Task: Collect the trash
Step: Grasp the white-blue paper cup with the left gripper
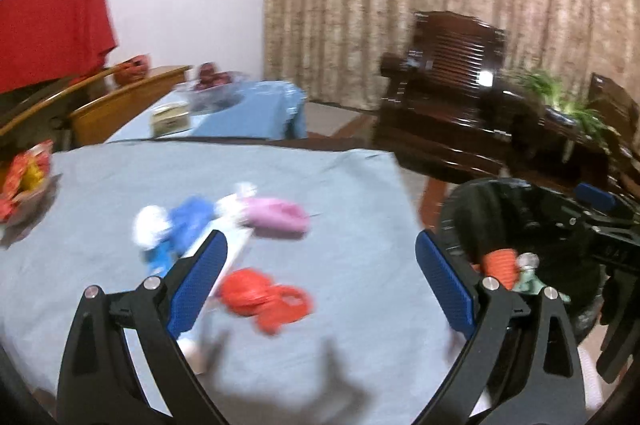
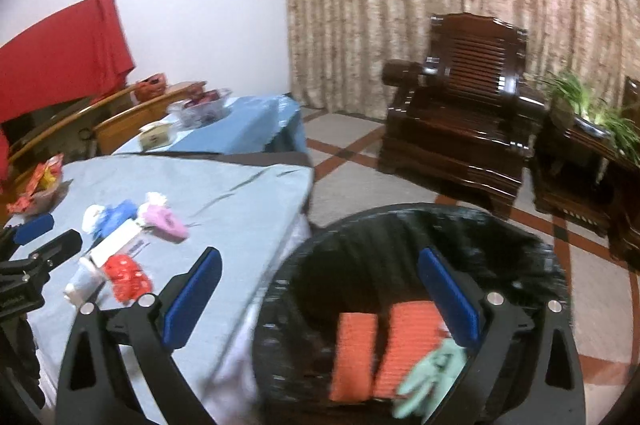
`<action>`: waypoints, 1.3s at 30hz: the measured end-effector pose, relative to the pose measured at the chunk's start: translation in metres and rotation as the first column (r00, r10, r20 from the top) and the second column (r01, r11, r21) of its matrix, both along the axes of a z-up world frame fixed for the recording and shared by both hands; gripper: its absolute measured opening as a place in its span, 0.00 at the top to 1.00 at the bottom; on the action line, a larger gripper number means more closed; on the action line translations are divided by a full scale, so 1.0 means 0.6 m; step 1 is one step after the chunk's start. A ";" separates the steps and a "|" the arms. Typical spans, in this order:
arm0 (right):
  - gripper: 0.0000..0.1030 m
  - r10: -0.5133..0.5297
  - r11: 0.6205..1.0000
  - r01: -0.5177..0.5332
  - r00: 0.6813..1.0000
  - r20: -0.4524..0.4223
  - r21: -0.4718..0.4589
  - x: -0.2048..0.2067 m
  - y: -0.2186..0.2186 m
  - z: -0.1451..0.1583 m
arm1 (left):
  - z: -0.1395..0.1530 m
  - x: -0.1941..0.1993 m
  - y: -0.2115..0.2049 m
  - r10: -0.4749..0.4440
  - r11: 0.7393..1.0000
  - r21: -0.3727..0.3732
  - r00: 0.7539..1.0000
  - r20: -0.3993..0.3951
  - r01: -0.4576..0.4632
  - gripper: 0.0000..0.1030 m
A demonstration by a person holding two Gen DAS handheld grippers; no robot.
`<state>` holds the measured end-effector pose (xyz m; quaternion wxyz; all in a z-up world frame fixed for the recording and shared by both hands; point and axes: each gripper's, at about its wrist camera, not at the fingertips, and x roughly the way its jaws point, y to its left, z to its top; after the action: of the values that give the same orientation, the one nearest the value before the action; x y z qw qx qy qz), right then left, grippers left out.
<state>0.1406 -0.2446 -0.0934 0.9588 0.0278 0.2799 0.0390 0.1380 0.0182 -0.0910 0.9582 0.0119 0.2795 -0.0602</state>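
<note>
Living room: beige curtain, dark wooden armchair, tiled floor. Worktop has a grey-blue cloth.

Left tool is over the worktop, jaws wide apart, holding nothing. Red crumpled wrapper lies on the cloth directly between its blue pads. Just beyond, toward the worktop's middle: pink wrapper, blue-and-white wrapper, and a white tube partly hidden behind the left finger.

Right tool hangs above the black trash bin, which stands on the floor beside the worktop's right edge. Jaws fully spread, nothing gripped. In the bin, seen between and under its fingers: two orange ribbed pieces and one pale green scrap. The left view also shows something small and silvery there, too blurred to identify.

Bowl of red-and-yellow packets at the worktop's far-left edge.

Count on the worktop: four loose trash items.
</note>
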 end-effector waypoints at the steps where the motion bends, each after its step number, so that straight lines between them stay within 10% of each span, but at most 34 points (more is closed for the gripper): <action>1: 0.06 0.012 1.000 -0.012 1.000 0.000 0.001 0.003 0.011 -0.001 | -0.003 -0.005 0.017 0.019 1.000 0.006 1.000 0.000 -0.019 0.10; 12: 0.06 0.149 0.989 -0.149 0.988 -0.041 -0.006 0.030 0.155 -0.051 | -0.067 -0.023 0.142 0.179 0.983 0.053 0.981 -0.073 -0.175 0.12; 34: 0.06 0.240 0.969 -0.245 0.964 -0.118 -0.035 0.083 0.254 -0.118 | -0.194 0.046 0.183 0.211 0.977 0.025 0.941 -0.266 -0.212 0.20; 39: 0.06 0.257 0.964 -0.263 0.959 -0.123 -0.035 0.094 0.270 -0.122 | -0.194 0.049 0.186 0.194 0.980 0.008 0.942 -0.273 -0.200 0.41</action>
<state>0.1972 -0.0825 -0.1668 0.9277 -0.0315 0.3380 0.1556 0.1672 0.1301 -0.2074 0.9118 -0.0339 0.4080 0.0322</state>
